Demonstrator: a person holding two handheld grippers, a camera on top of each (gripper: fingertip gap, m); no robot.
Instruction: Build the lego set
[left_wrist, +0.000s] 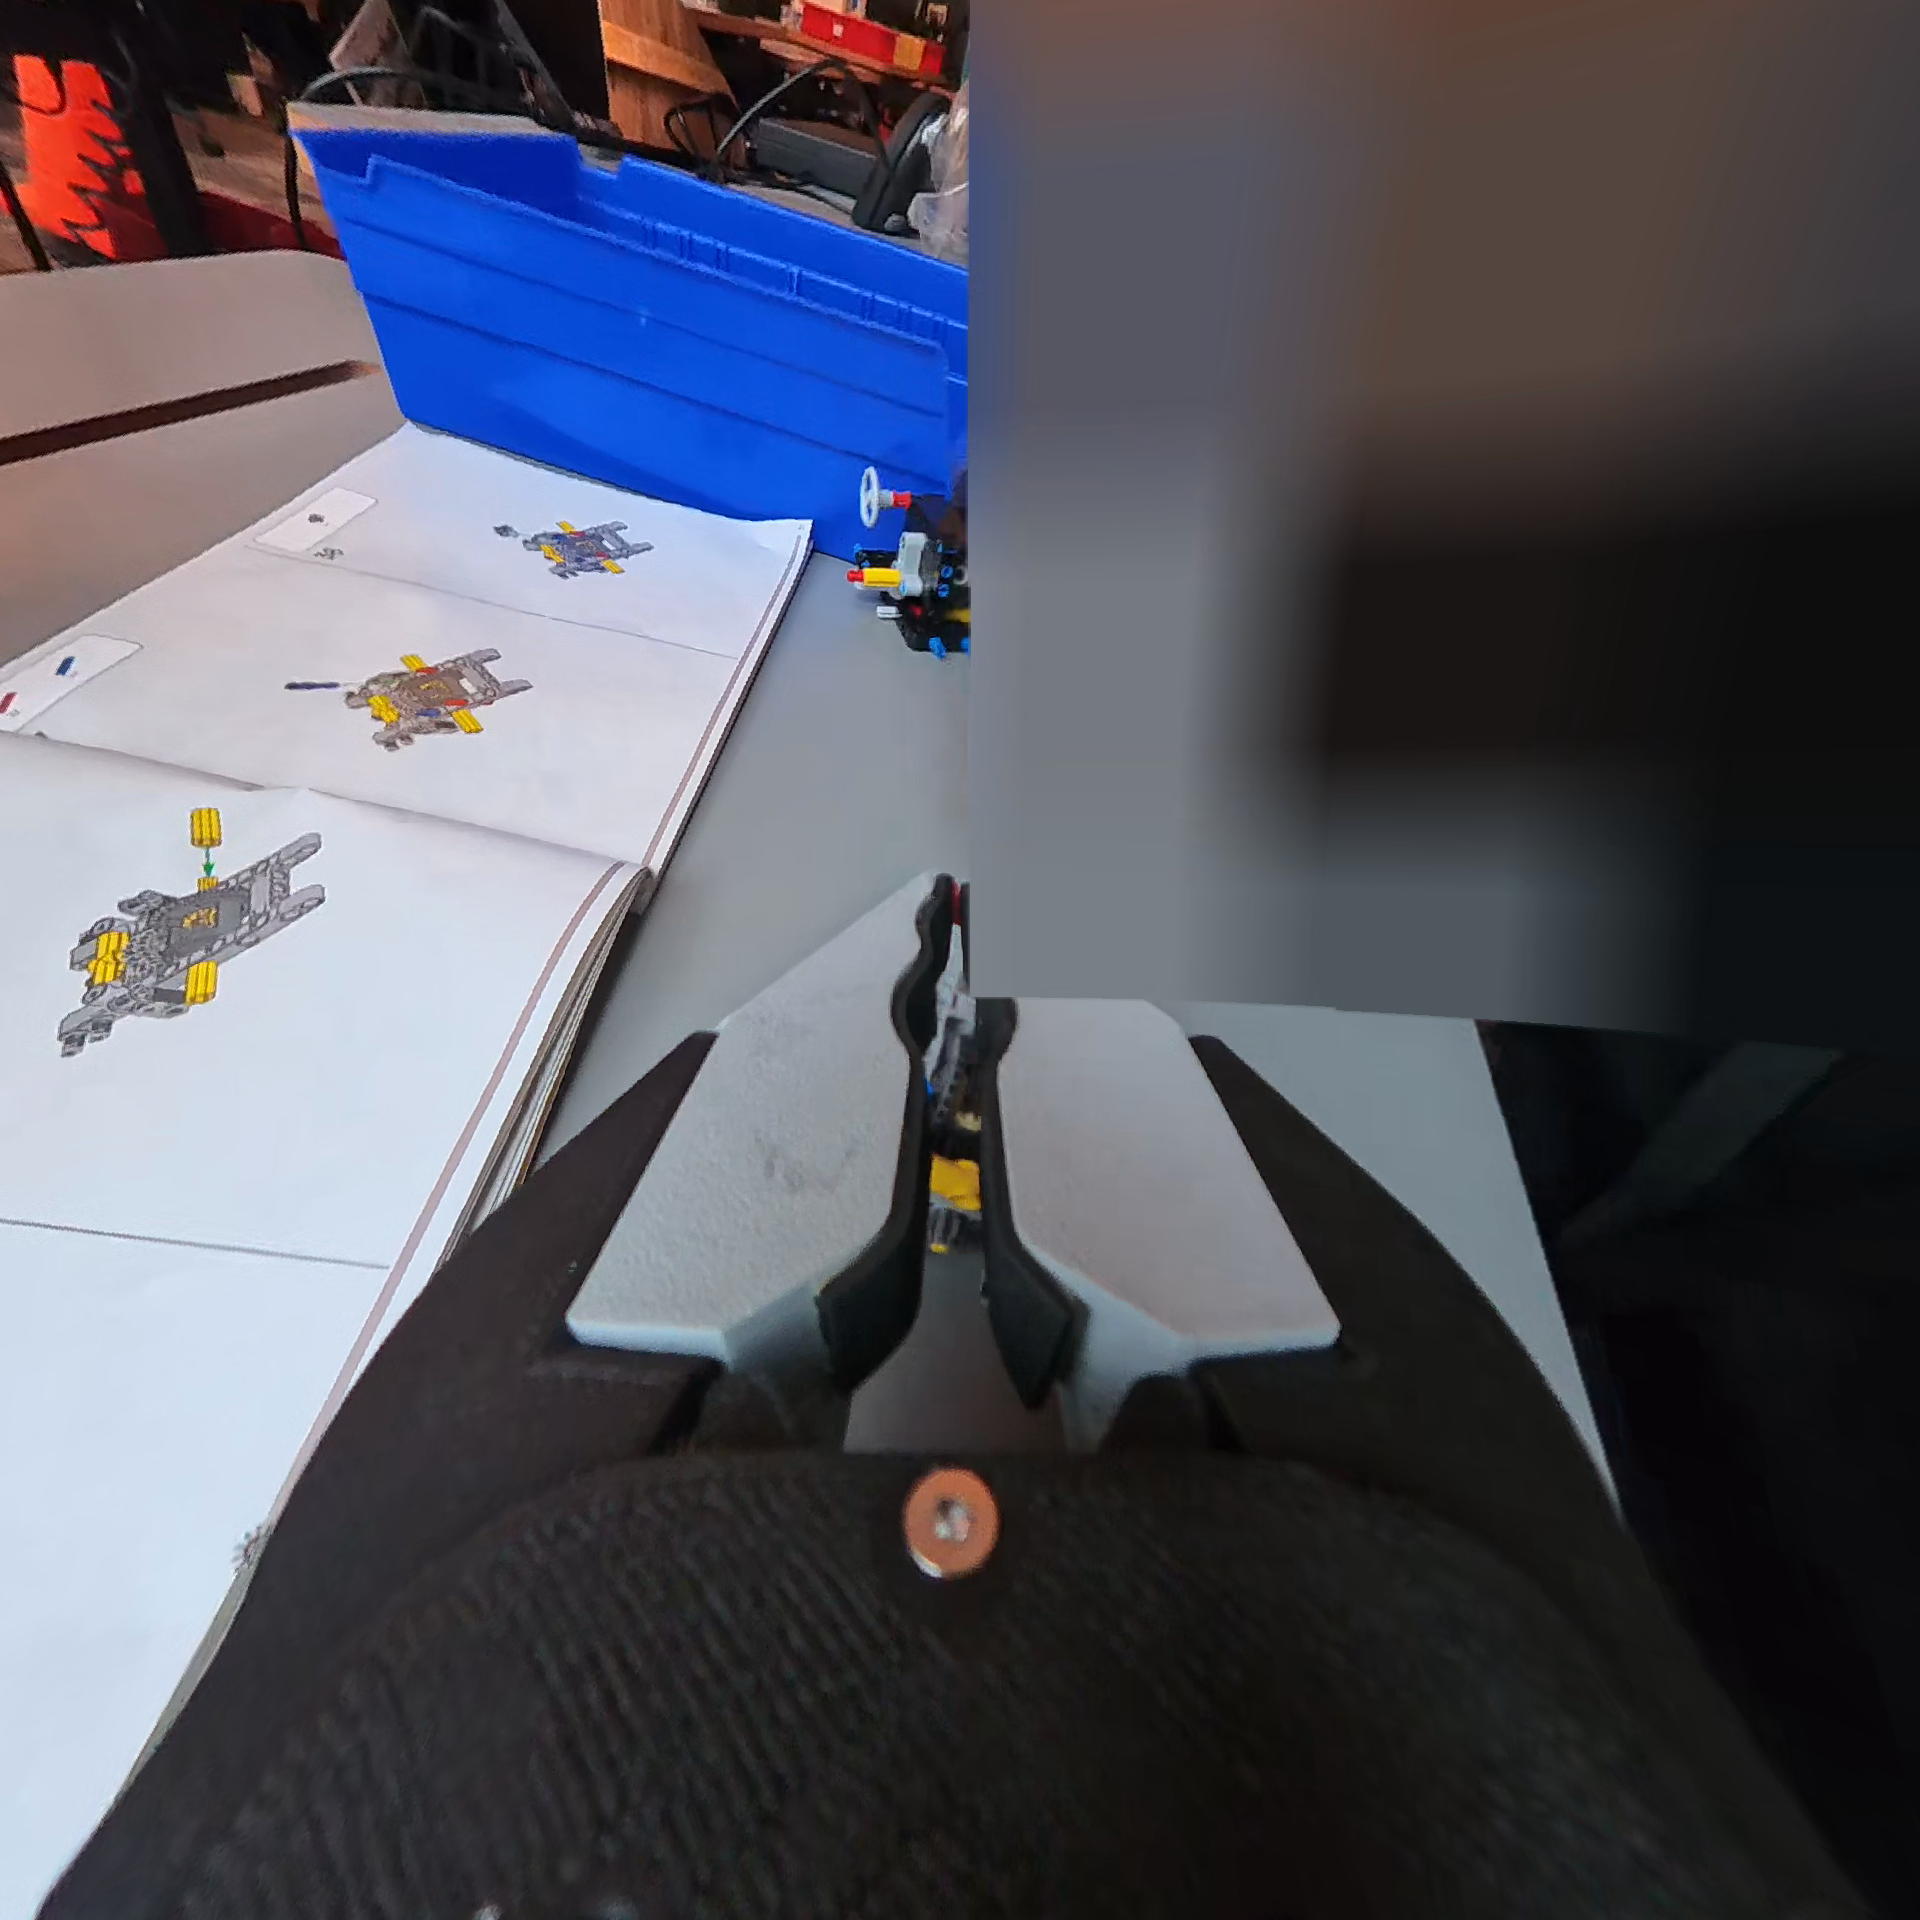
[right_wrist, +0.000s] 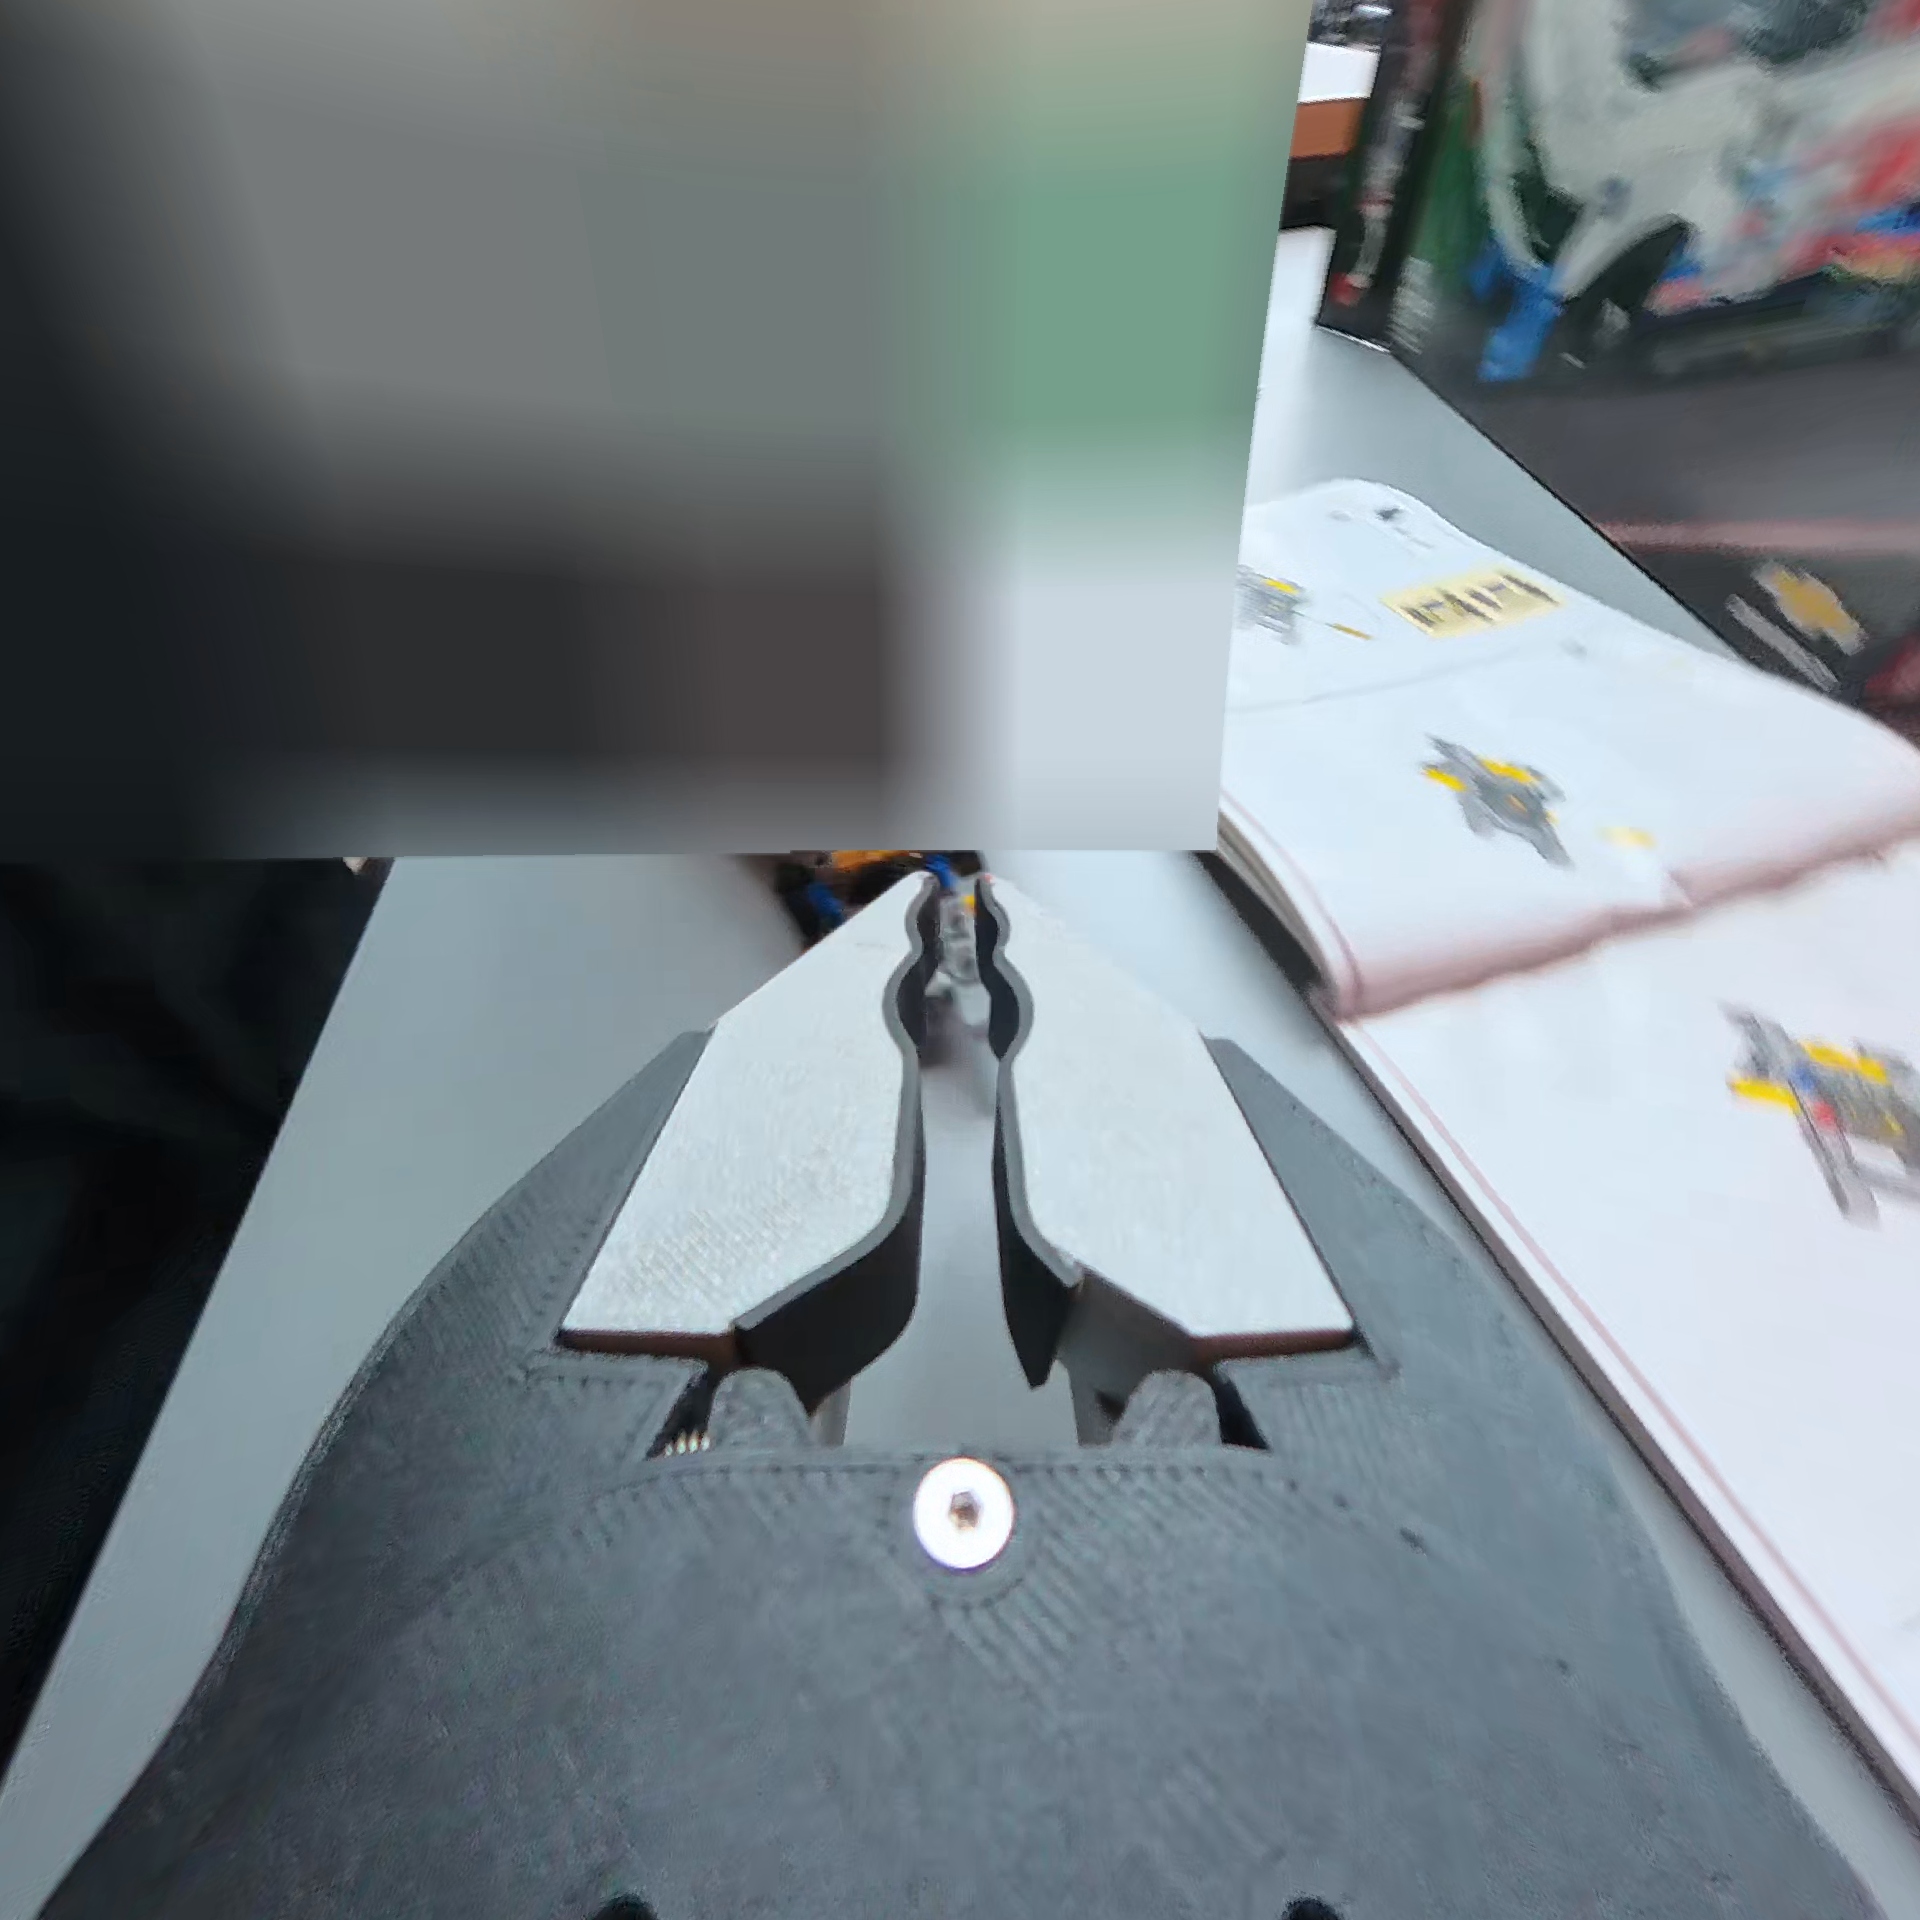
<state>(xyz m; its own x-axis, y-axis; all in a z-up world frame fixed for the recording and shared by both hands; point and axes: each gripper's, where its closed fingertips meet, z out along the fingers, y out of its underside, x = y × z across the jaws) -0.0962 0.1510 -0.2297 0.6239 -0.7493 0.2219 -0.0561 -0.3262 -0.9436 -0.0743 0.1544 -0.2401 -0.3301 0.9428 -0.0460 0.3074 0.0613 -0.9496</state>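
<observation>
My left gripper (left_wrist: 951, 914) is shut on a lego assembly (left_wrist: 954, 1153) of grey, black and yellow parts, wedged between the pads above the grey table (left_wrist: 821, 790). My right gripper (right_wrist: 954, 899) is shut on a small grey lego part (right_wrist: 951, 951) at its tips. Just beyond the tips sits more lego with black, blue and orange parts (right_wrist: 862, 878), half hidden by a blurred patch. I cannot tell whether the grey part is joined to it. A second small lego sub-assembly (left_wrist: 914, 571) with a white wheel, red and yellow pins stands on the table by the blue bin.
An open instruction booklet (left_wrist: 343, 935) lies left of the left gripper; it also shows in the right wrist view (right_wrist: 1558, 935), to the right. A blue plastic bin (left_wrist: 644, 312) stands behind it. A lego box (right_wrist: 1662, 208) stands at the back right. The table edge (right_wrist: 312, 1039) runs at the left. My left and right fingertips are right by each other.
</observation>
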